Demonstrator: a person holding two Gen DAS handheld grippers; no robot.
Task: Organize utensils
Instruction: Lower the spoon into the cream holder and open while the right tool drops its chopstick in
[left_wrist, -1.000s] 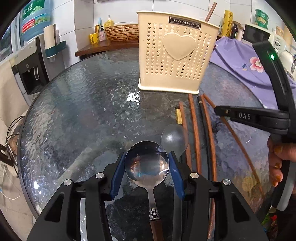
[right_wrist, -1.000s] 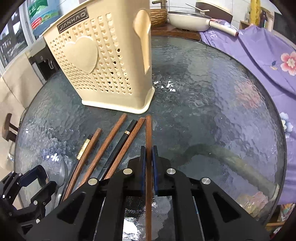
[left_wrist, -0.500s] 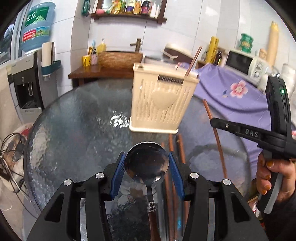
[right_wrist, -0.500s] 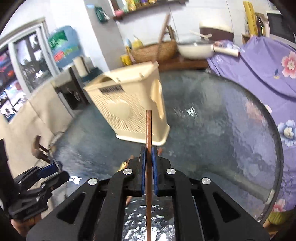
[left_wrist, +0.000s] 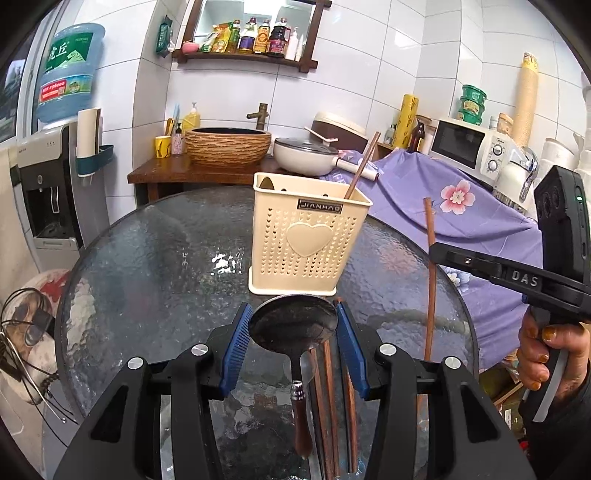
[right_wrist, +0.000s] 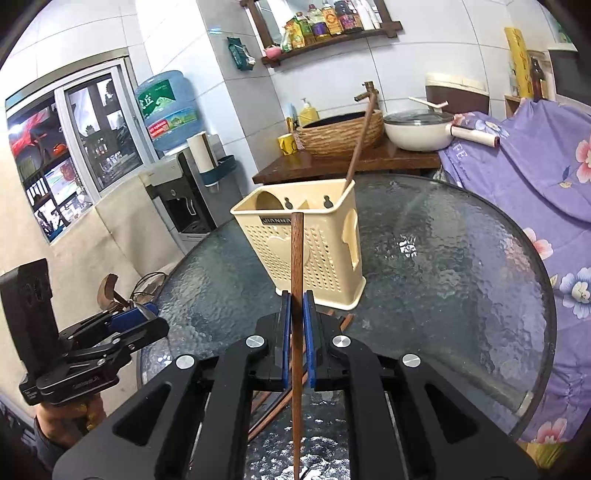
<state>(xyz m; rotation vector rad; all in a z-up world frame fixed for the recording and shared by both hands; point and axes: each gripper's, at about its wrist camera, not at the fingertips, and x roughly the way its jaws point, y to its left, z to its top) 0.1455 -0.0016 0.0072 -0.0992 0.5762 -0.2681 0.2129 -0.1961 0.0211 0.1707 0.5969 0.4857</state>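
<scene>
- Both grippers have lifted off the glass table (left_wrist: 147, 258) since a second ago, carrying their utensils up with them.
- The left gripper (left_wrist: 291, 332) is clamped on the bowl of a spoon (left_wrist: 293, 326).
- The right gripper (right_wrist: 297, 332) is pinched tight on a single chopstick (right_wrist: 296, 258).
- The cream holder (left_wrist: 308, 236) stands near the table's far edge with one chopstick, it seems, leaning inside.
- The remaining chopsticks (left_wrist: 328, 406) lie at the near edge.
</scene>
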